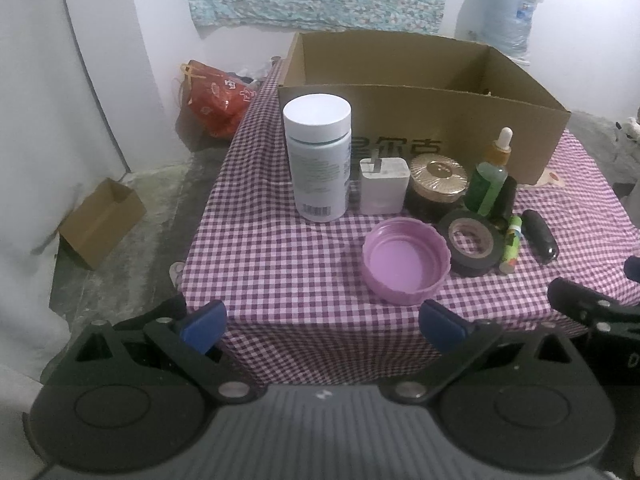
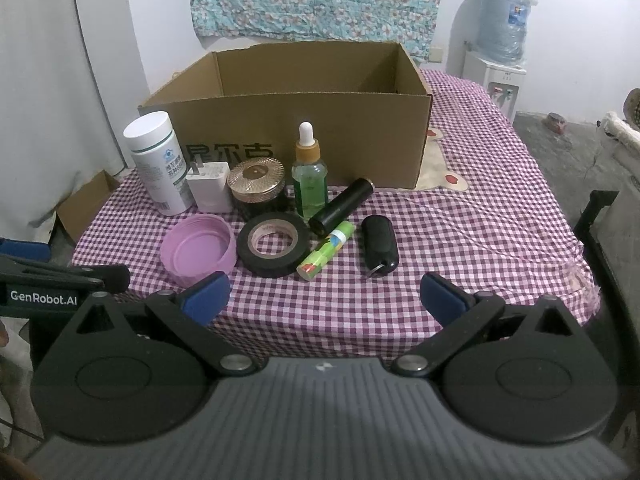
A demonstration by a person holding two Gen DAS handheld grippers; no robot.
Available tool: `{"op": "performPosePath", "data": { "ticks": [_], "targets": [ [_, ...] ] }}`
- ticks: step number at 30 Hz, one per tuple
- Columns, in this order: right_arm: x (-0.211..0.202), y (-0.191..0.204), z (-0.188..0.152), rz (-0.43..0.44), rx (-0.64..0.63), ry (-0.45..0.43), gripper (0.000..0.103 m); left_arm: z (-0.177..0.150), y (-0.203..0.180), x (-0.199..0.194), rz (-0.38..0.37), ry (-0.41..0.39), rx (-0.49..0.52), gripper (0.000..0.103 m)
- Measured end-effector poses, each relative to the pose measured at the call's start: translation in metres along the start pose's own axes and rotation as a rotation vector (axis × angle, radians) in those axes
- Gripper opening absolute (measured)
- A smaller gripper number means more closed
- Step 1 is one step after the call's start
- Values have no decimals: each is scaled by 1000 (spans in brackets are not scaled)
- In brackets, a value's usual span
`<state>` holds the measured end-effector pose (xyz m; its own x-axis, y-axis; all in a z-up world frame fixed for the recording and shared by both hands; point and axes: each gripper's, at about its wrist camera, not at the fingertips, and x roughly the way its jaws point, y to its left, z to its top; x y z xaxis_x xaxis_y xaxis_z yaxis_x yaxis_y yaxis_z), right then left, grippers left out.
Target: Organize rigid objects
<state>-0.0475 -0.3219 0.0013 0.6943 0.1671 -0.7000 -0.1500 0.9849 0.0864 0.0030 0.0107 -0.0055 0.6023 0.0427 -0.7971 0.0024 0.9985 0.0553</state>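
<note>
An open cardboard box (image 2: 304,120) stands at the back of the checked tablecloth (image 2: 460,240). In front of it stand a white bottle (image 2: 157,162), a white charger (image 2: 210,188), a gold-lidded jar (image 2: 258,186) and a green dropper bottle (image 2: 309,178). Nearer lie a pink lid (image 2: 199,250), a black tape roll (image 2: 273,249), a black tube (image 2: 342,206), a green lip balm (image 2: 326,255) and a black key fob (image 2: 379,245). My left gripper (image 1: 322,324) is open and empty before the pink lid (image 1: 406,260). My right gripper (image 2: 324,300) is open and empty before the table edge.
A small cardboard box (image 1: 100,222) and a red bag (image 1: 216,96) sit on the floor at the left. A water dispenser (image 2: 500,52) stands at the back right. A dark chair frame (image 2: 600,220) is at the table's right.
</note>
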Motion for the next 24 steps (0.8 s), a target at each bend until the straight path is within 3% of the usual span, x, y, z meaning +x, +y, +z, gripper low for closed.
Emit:
{"op": "performPosePath", "data": {
  "ticks": [24],
  "targets": [
    [2, 0, 4, 3, -1, -5, 102, 3, -2, 3, 16, 11, 8, 103]
  ]
}}
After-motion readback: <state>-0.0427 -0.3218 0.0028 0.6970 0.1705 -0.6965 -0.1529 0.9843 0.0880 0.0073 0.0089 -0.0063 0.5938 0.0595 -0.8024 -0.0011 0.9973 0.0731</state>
